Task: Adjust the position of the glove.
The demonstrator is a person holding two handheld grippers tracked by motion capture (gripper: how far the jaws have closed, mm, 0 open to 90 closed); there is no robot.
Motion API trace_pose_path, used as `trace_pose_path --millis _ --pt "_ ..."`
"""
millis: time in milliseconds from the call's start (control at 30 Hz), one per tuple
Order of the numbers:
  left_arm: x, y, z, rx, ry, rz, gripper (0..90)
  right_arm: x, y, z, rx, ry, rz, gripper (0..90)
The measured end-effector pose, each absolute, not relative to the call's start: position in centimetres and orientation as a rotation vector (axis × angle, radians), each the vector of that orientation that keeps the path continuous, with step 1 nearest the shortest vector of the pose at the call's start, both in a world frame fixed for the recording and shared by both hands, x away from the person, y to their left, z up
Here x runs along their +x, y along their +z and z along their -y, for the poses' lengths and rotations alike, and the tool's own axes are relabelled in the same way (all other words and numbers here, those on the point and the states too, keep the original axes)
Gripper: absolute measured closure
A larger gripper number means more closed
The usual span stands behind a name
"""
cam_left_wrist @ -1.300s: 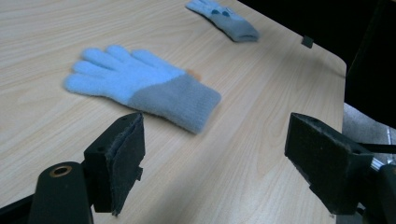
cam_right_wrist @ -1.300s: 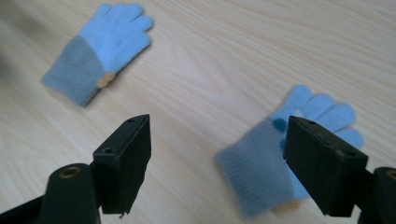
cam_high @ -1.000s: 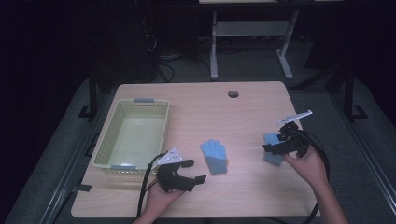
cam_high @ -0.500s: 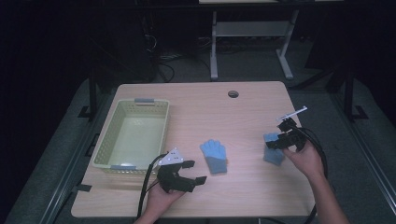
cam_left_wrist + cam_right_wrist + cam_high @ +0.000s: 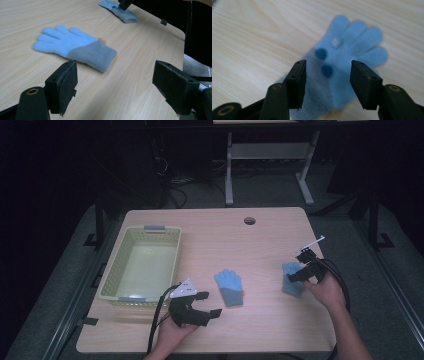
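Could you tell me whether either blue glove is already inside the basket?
No, the yellow basket holds nothing, and both blue gloves lie on the table.

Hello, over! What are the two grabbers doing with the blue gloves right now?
Right hand-held gripper over right glove, jaws just been closing, not pinching yet. Left hand-held gripper open, idle near middle glove. Nothing in the way. Basket waiting.

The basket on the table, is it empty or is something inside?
Empty. In the high view the basket shows a bare pale floor, and both blue gloves lie outside it on the table: one in the middle, one at the right gripper.
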State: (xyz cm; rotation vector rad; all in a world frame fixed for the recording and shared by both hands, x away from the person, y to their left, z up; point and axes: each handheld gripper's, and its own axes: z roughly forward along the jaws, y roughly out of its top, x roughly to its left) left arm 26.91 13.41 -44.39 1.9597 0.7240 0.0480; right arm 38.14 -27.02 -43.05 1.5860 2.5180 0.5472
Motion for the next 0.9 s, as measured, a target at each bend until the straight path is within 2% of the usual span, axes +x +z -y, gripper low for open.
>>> trace_pose_path --millis 467,700,900 --pt "27.0 -44.5 -13.6 1.946 0.029 -0.74 19.9 38.1 -44.2 26.1 1.559 0.42 -2.529 59.0" --pt "26.9 -44.3 -13.6 1.934 0.02 -0.736 19.9 38.2 -44.0 26.1 1.58 0.416 -2.546 78.1" --pt "26.8 -44.2 -13.8 1.93 0.032 -0.741 20.0 38.2 -43.9 26.3 1.608 0.434 -2.551 82.7"
